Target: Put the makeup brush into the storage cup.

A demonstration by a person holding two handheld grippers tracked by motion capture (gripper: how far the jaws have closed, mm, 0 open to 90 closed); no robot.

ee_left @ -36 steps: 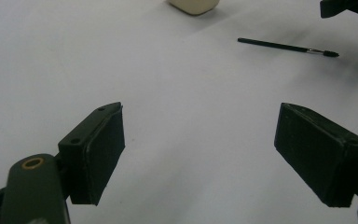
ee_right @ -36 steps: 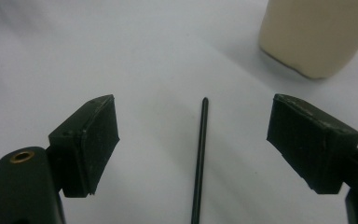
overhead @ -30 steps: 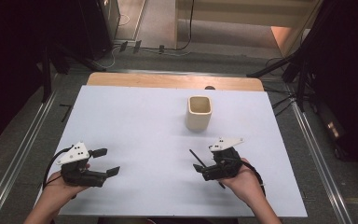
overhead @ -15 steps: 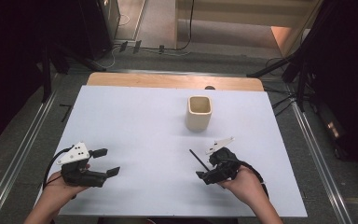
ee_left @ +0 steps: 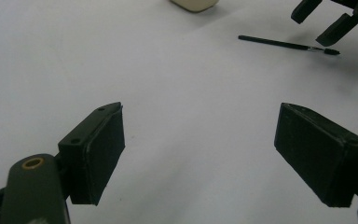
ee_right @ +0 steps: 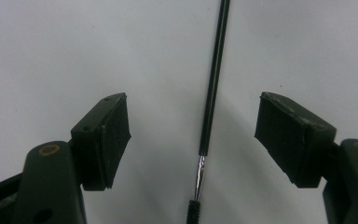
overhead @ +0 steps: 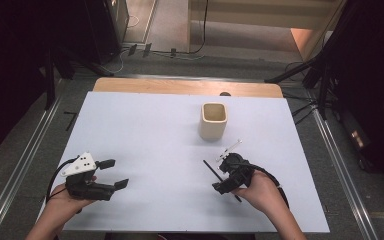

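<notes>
The right gripper point(ee_right: 193, 135) hovers with jaws wide open astride a thin black brush point(ee_right: 213, 88) lying flat on the white bench point(overhead: 145, 135), near right. Better to lower squarely and pinch the handle above its metal ferrule. The left gripper point(ee_left: 200, 154) idles, open and empty.

left tool point(overhead: 114, 174) held low near the table's front edge, jaws spread wide, right tool point(overhead: 219, 176) tipped steeply downward, jaws wide apart too, both hands gripping from below
</notes>
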